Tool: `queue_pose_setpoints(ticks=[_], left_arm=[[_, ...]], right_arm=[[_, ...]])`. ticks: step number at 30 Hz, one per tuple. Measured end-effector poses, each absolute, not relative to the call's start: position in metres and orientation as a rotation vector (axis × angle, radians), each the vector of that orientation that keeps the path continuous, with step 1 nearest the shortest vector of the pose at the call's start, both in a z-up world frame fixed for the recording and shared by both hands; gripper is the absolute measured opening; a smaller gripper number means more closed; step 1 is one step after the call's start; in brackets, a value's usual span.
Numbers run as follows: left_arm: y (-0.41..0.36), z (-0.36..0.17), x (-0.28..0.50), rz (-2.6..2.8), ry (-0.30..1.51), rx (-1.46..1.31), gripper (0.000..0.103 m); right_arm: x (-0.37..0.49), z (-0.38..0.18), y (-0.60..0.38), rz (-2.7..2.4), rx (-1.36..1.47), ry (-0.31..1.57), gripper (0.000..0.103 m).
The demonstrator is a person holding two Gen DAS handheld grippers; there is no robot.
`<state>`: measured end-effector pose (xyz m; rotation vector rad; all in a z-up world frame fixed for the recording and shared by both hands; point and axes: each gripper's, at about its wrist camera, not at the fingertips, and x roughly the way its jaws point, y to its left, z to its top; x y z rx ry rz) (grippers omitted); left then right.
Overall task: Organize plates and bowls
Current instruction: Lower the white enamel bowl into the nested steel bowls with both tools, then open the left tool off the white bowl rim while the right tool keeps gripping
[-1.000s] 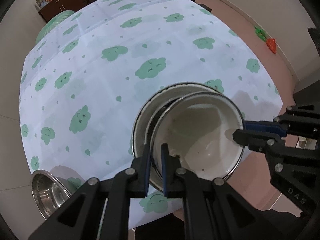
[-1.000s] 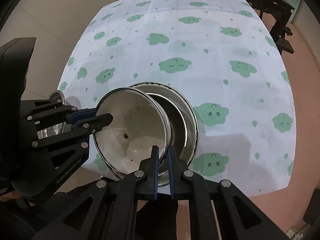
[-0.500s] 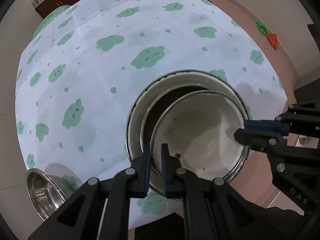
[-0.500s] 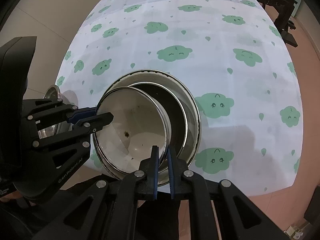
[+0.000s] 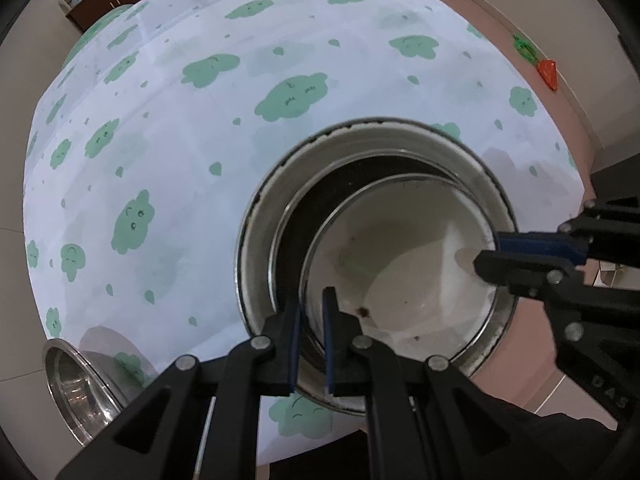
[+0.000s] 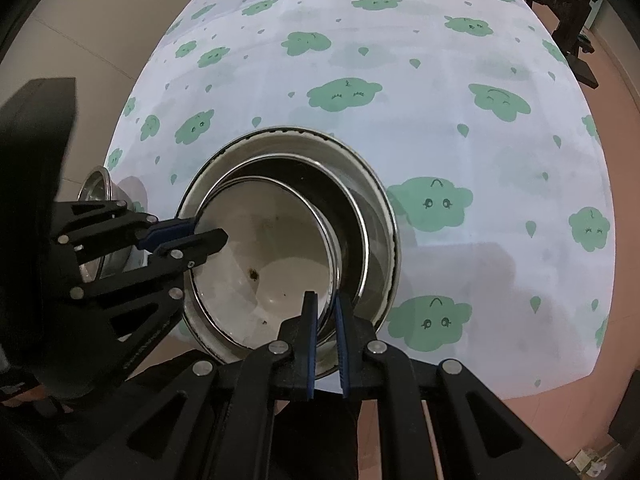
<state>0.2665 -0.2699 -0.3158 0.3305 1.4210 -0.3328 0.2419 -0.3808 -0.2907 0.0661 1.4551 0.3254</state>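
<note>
A white enamel bowl (image 5: 404, 268) with a dark rim is held by both grippers, tilted, inside a larger white enamel bowl (image 5: 360, 140) that has a steel bowl nested in it. My left gripper (image 5: 311, 336) is shut on the white bowl's near rim. My right gripper (image 6: 326, 332) is shut on the opposite rim and shows in the left wrist view (image 5: 490, 252). In the right wrist view the white bowl (image 6: 272, 264) sits within the larger bowl (image 6: 372, 184), and the left gripper (image 6: 208, 232) grips its left rim.
A separate steel bowl (image 5: 76, 384) sits at the table's near-left edge, also in the right wrist view (image 6: 96, 188). The table carries a white cloth with green clouds (image 5: 200, 160). Brown floor (image 5: 520, 20) lies beyond the table's right edge.
Both grippers have lowered the white bowl into the larger bowl. The stack now looks closer and bigger in both views.
</note>
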Motion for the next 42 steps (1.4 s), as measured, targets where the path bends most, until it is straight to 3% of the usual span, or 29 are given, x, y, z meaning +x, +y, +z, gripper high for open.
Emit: queue_pose_setpoints(ticks=[17,22,33,37,42], left_arm=[[-0.269,-0.316,0.270,-0.327,1.423,0.319,0.007],[-0.268,-0.306,0.267,-0.333,1.389,0.304,0.019],[-0.263,-0.292,0.262,-0.335,1.345,0.300,0.021],[-0.260,-0.291,0.262,-0.327,1.340,0.291,0.028],[-0.258,-0.287,0.259,-0.325,1.328,0.284,0.030]], right_arm=[[0.244,-0.290,-0.382,0.331,0.063,1.450,0.011],[0.245,-0.288,-0.380,0.330,0.071,1.445,0.011],[0.242,-0.277,-0.377,0.323,0.056,1.417,0.015],[0.241,-0.275,-0.381,0.315,0.065,1.410,0.015],[0.237,-0.272,-0.380,0.316,0.064,1.399,0.015]])
